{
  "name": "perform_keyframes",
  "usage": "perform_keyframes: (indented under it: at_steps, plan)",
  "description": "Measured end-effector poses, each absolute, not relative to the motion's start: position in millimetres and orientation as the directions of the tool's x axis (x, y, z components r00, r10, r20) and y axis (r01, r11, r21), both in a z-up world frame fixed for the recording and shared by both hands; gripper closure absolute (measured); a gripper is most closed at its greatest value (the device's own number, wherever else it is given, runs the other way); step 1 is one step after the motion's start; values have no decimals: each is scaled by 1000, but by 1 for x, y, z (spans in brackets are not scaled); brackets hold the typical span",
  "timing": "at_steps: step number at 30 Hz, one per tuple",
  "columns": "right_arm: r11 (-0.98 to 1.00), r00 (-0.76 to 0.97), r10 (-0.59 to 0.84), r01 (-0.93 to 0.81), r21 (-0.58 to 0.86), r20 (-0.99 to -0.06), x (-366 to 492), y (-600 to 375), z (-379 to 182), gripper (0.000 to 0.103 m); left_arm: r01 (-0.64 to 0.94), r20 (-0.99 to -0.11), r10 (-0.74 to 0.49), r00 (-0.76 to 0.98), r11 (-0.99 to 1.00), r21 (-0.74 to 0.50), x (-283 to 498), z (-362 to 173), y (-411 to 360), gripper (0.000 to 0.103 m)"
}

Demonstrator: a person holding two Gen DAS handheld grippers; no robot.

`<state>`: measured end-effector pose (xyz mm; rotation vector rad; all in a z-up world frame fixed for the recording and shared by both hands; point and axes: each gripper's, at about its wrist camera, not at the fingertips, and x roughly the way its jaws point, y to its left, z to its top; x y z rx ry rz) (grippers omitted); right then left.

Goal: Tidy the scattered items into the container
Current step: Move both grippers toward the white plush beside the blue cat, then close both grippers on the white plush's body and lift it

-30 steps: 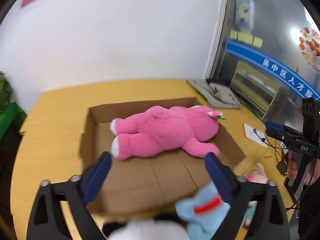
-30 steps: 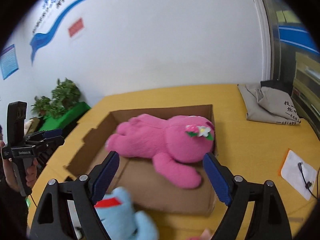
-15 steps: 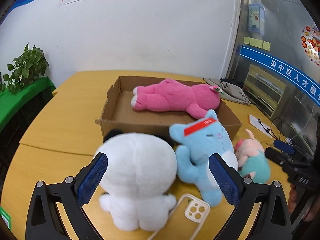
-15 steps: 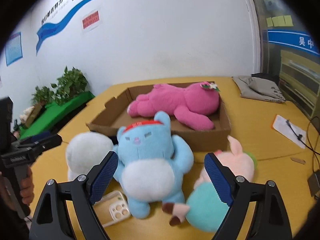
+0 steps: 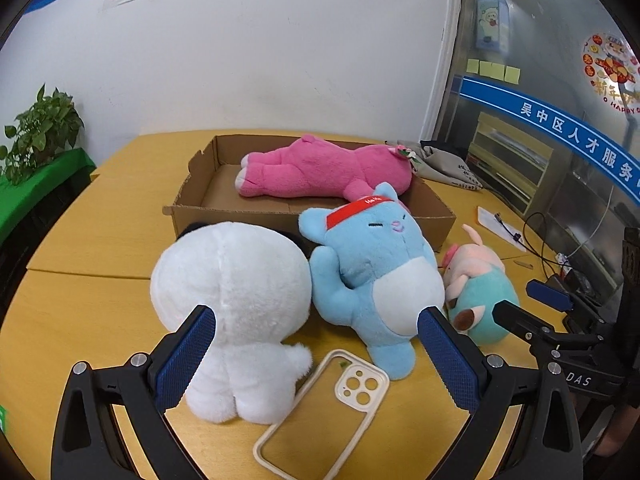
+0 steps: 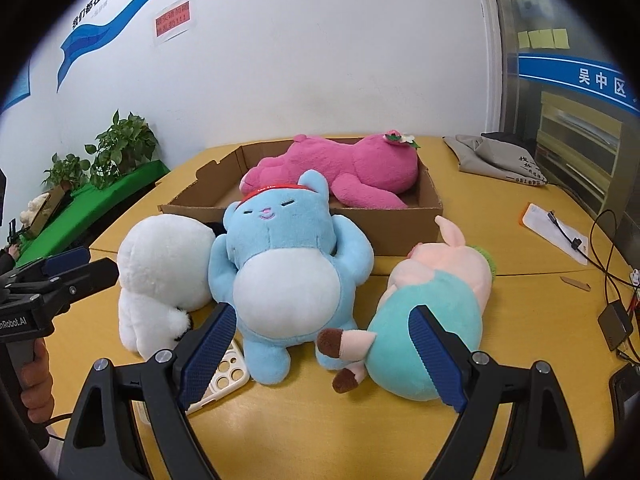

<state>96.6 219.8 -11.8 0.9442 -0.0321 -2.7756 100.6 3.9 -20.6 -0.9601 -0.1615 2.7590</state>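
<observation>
A pink plush [image 5: 324, 168] [image 6: 352, 168] lies in the open cardboard box [image 5: 188, 212] [image 6: 400, 232]. In front of the box sit a white plush [image 5: 232, 300] [image 6: 164, 264], a blue plush cat with a red headband [image 5: 372, 272] [image 6: 284, 268] and a pink-and-teal plush pig [image 5: 480, 292] [image 6: 432, 320]. A clear phone case [image 5: 320, 412] [image 6: 224, 372] lies flat on the table. My left gripper [image 5: 316, 356] is open and empty, near the white and blue plushes. My right gripper [image 6: 320, 356] is open and empty, before the blue plush and pig.
The yellow table [image 5: 96, 232] carries a grey cloth bag [image 6: 496, 160], a paper with a cable [image 6: 556, 232] and cables with a small black box [image 6: 616, 324] at the right. Green plants [image 6: 116, 152] stand left of the table.
Both grippers have pulled back from above the box toward the table's front. The white, blue and pig plushes and the phone case have come into view. Both stay open.
</observation>
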Motion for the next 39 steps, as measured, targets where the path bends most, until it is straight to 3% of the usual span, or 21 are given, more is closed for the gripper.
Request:
perform_keyframes:
  at_steps: [11,21,28,36,39]
  plan:
    - [-975,-752,-217,200,98,-622,95,216,-20,15,-187,-604,247,-758,-969,-162,108,-25,7,0]
    - [-964,-733,-258,236,120,-630,96,209,-24,15,-125,-636,236,-735,-968,-216,89,-33,-44,0]
    - [-934,-679,-344,318,162,-648,86,174,-31,15,-118,-650,300,-698,-944,-309,59,-45,-96,0]
    - [-846,-548,-521,432,313,-654,59,110,-46,15,-201,-685,425,-592,-900,-386,-7,-75,-121,0]
    - [-805,-456,-574,466,367,-680,49,76,-65,15,-236,-656,528,-539,-842,-485,-28,-88,-127,0]
